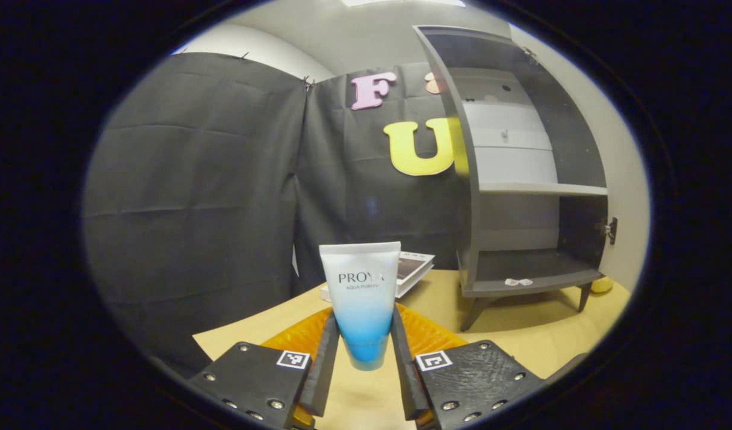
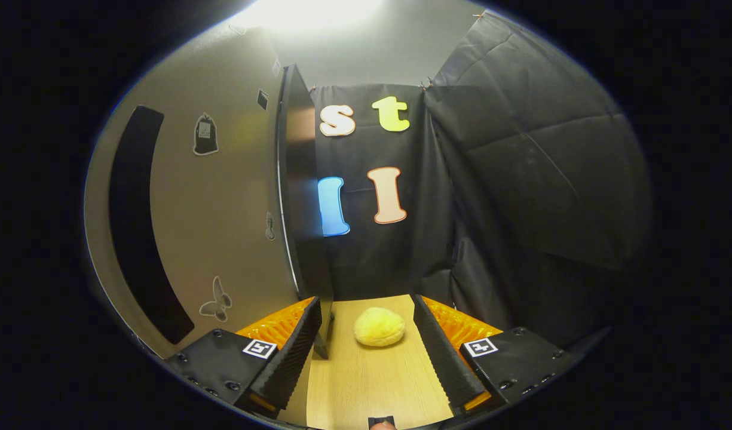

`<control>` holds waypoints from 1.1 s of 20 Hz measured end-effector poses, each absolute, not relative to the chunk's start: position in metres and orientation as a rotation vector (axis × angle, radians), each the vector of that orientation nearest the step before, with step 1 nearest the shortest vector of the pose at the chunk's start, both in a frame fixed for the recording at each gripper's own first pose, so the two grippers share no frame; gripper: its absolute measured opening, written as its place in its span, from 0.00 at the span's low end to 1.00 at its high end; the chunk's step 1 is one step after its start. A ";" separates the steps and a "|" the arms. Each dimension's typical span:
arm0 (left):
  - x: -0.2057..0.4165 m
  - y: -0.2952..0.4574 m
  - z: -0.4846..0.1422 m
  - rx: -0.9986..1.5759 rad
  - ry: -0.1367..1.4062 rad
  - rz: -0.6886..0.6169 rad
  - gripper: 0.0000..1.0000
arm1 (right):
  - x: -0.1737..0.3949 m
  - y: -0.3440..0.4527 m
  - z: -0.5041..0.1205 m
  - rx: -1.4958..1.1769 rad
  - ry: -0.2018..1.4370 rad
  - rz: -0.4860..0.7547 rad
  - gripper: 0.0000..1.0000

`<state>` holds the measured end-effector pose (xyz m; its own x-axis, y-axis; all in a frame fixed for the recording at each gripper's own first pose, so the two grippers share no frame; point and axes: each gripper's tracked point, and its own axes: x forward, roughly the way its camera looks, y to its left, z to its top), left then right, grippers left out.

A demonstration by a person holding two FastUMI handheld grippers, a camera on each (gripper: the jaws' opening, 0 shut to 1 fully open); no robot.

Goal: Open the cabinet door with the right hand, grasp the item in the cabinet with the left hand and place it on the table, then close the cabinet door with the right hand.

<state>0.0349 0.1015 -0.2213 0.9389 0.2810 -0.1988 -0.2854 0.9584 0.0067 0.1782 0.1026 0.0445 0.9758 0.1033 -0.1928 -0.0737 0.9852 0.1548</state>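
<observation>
Cabinet (image 1: 521,179) is standing open at two o'clock in the left gripper view, its door (image 2: 222,197) swinging out at nine o'clock in the right gripper view. Left gripper (image 1: 364,352) is clamping the tube (image 1: 361,298) upright above the table (image 1: 521,334). Right gripper (image 2: 366,352) is gaping, the yellow bun (image 2: 379,326) lying on the table between its fingers, untouched.

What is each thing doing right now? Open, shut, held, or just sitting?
Grey cabinet: open, shelves bare.
Beige cabinet door: swung open.
White-and-blue tube: upright, held.
Left tongs: shut on tube.
Right tongs: open.
Yellow bun-shaped thing: resting on table.
Book: lying flat.
</observation>
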 end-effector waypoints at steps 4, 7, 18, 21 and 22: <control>0.022 0.111 -0.254 -0.010 0.227 0.326 0.46 | 0.179 0.108 0.036 0.110 0.216 0.100 0.98; 0.014 0.114 -0.279 -0.013 0.254 0.348 0.47 | 0.175 0.106 0.030 0.077 0.230 0.092 0.98; -0.006 0.107 -0.327 -0.034 0.319 0.361 0.50 | 0.175 0.127 0.026 0.066 0.237 0.114 0.98; -0.012 0.103 -0.337 -0.038 0.340 0.362 0.51 | 0.174 0.130 0.024 0.058 0.236 0.118 0.98; -0.014 0.101 -0.341 -0.039 0.342 0.359 0.52 | 0.173 0.130 0.023 0.059 0.240 0.118 0.98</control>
<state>-0.0137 0.1012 -0.3412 0.8797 0.3379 -0.3346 -0.3511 0.9361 0.0222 0.1732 0.1295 0.0230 0.9645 0.1234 -0.2334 -0.1092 0.9913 0.0727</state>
